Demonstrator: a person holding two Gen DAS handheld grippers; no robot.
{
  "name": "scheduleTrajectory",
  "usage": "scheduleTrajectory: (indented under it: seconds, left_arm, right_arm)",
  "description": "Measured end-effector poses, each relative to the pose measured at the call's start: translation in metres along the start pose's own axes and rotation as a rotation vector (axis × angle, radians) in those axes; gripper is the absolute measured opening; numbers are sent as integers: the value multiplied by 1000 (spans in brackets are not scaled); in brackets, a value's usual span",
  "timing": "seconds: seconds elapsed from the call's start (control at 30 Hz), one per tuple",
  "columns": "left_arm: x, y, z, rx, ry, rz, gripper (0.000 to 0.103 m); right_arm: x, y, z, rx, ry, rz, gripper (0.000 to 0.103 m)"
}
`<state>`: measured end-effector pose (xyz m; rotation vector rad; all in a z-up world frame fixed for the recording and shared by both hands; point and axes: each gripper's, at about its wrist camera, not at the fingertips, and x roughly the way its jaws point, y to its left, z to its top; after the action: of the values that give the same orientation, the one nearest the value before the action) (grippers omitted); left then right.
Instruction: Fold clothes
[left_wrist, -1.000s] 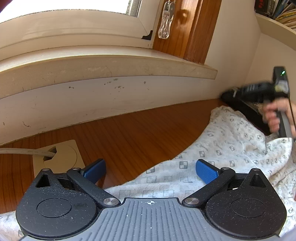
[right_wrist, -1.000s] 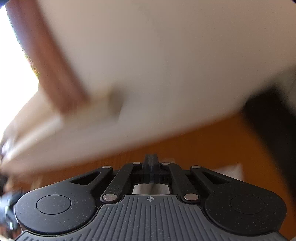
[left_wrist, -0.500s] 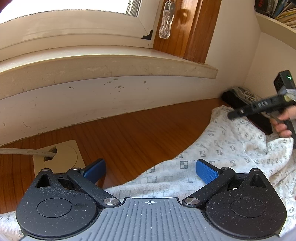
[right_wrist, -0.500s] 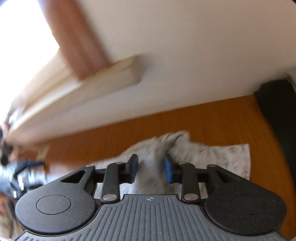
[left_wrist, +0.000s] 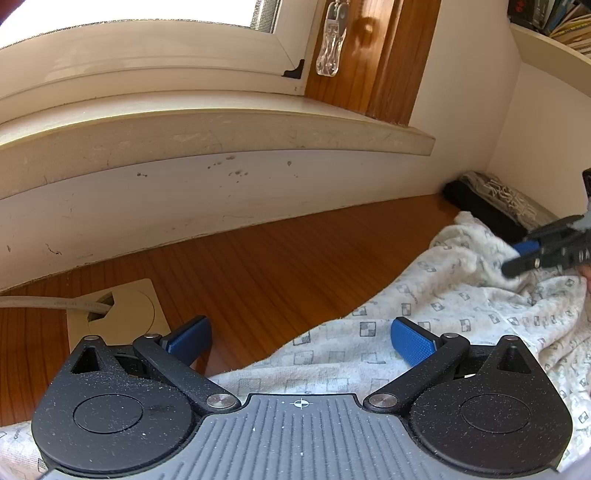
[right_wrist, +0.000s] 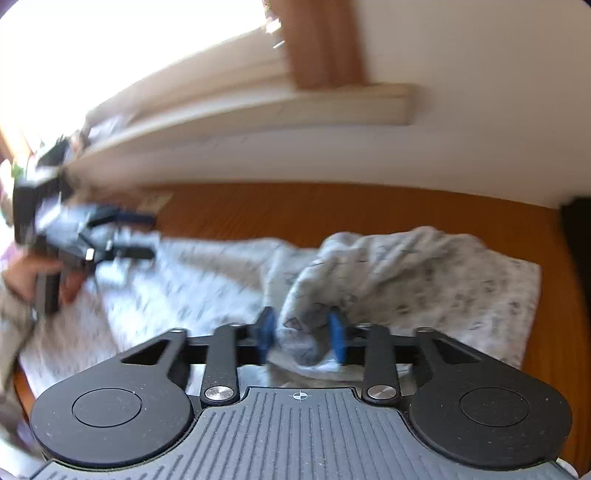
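Note:
A white garment (left_wrist: 461, 295) printed with small grey squares lies crumpled on the wooden table (left_wrist: 277, 266). My left gripper (left_wrist: 299, 341) is open wide, and the garment's near edge runs under its blue pads. In the right wrist view it shows at the far left (right_wrist: 149, 236), held by a hand. My right gripper (right_wrist: 301, 332) is low over a raised fold of the garment (right_wrist: 406, 266). Its jaws are opening, with a bunch of the cloth between the blue pads. The left wrist view shows this gripper (left_wrist: 539, 251) at the right edge, over the garment's far end.
A pale cable plate (left_wrist: 122, 310) with a grey cable sits in the table at the left. The wall and a stone window sill (left_wrist: 221, 129) run close behind. A black object (left_wrist: 476, 203) lies in the back right corner, under a shelf of books.
The right gripper has rolled and swung down from facing the wall to the garment, and its jaws have gone from shut to apart. The left gripper has stayed still.

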<state>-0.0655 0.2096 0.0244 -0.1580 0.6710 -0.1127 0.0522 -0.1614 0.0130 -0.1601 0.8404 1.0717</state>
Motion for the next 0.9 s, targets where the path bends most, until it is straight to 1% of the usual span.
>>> scheduleTrajectory:
  seconds: [0.1, 0.17, 0.23, 0.33, 0.4, 0.47, 0.53, 0.57, 0.6, 0.63, 0.67, 0.7, 0.73, 0.77, 0.83, 0.9]
  left_arm:
    - [0, -1, 0, 2, 1, 2, 103]
    - [0, -1, 0, 2, 1, 2, 103]
    - [0, -1, 0, 2, 1, 2, 103]
    - [-1, -1, 0, 1, 2, 1, 103]
    - [-1, -1, 0, 1, 3, 2, 103]
    - [-1, -1, 0, 1, 4, 2, 103]
    - [-1, -1, 0, -1, 3, 1, 103]
    - [-1, -1, 0, 0, 4, 1, 103]
    - [-1, -1, 0, 0, 4, 1, 103]
    - [-1, -1, 0, 0, 4, 1, 103]
    - [-2, -1, 0, 0, 4, 1, 103]
    - [-2, -1, 0, 0, 4, 2, 103]
    - [-2, -1, 0, 0, 4, 2, 103]
    - [-2, -1, 0, 0, 4, 2, 103]
    - [-1, -1, 0, -1, 4, 2, 103]
    - [-1, -2, 0, 1, 5, 5, 103]
  right_arm:
    - [-8, -34, 7, 147, -69, 7, 45]
    - [-8, -52, 12, 260, -116, 17, 45]
    - [-3, -68, 14, 360, -145, 30, 45]
    - [11, -82, 16, 444, -140, 57, 45]
    - [24, -85, 18, 471, -111, 62, 45]
    - [34, -86, 21, 483, -91, 44, 45]
    - [40, -87, 24, 497, -100, 20, 45]
    - [42, -89, 26, 501, -105, 6, 42]
    - [44, -90, 27, 503, -110, -8, 33]
    - [45, -92, 28, 501, -114, -23, 28]
    - [45, -93, 28, 493, -118, -37, 17]
    - [45, -94, 27, 482, -122, -50, 5]
    - [44, -94, 27, 472, -134, -65, 5]
    - [37, -95, 28, 465, -167, -75, 4]
    - [18, -100, 33, 470, -252, -83, 3]
    - [-3, -111, 38, 503, -347, -90, 3]
